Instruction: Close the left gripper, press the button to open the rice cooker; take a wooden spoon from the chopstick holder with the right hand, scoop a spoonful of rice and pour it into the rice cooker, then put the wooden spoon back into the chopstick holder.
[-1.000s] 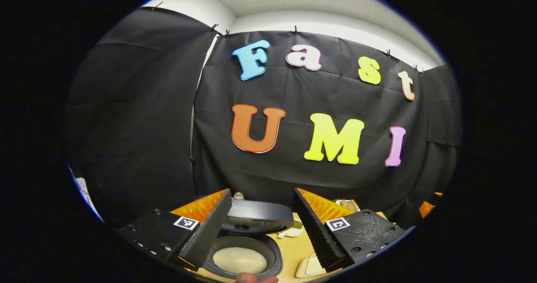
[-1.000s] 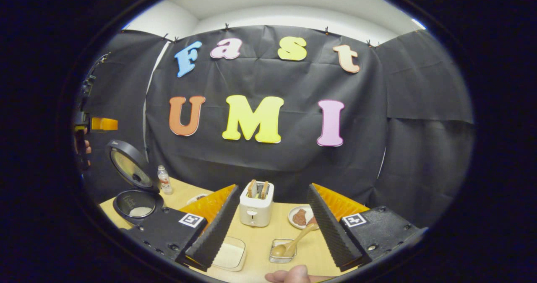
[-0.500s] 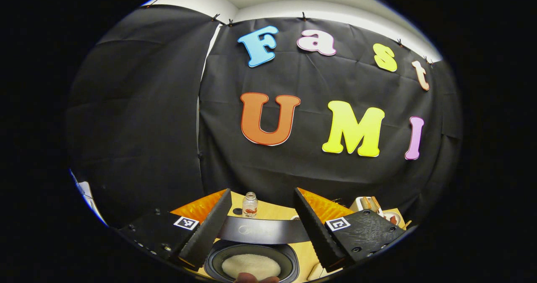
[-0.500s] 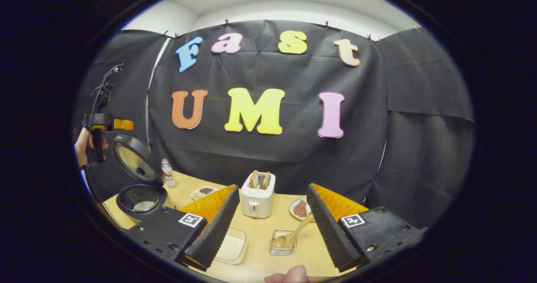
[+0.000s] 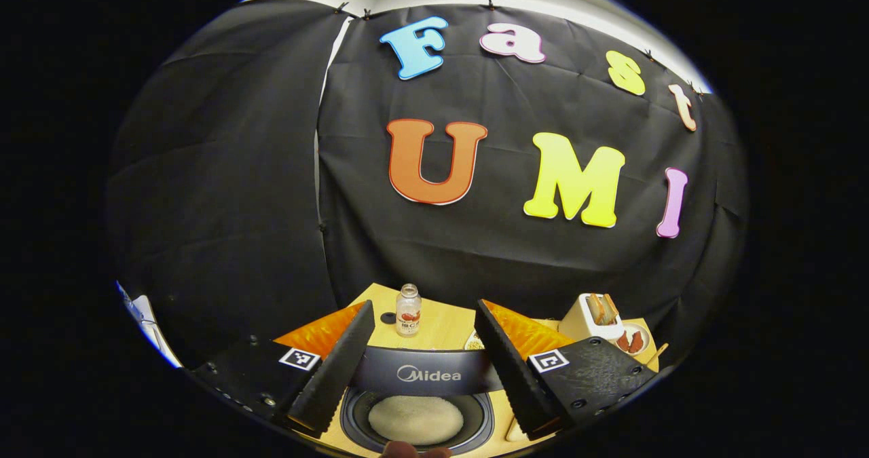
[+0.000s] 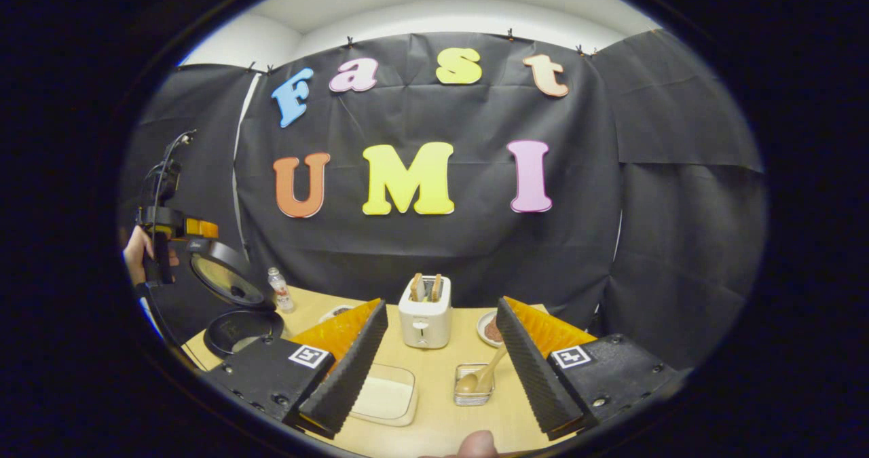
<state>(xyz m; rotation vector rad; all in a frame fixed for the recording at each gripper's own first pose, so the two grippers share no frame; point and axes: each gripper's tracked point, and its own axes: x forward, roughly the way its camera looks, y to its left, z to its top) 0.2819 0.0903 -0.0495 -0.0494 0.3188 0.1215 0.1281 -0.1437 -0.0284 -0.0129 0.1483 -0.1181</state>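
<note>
- Left gripper view: the left gripper (image 5: 415, 359) has its jaws wide open, with nothing between them. It hangs above the rice cooker (image 5: 415, 423), whose lid (image 5: 428, 375) is up. White rice (image 5: 415, 419) lies in the pot.
- Right gripper view: the right gripper (image 6: 438, 356) is open too, and empty. The wooden spoon (image 6: 481, 376) leans in the chopstick holder (image 6: 473, 390) on the table (image 6: 434, 431), bowl down, handle pointing up and to the right. It looks light and stiff. I would pinch the handle near its top.
</note>
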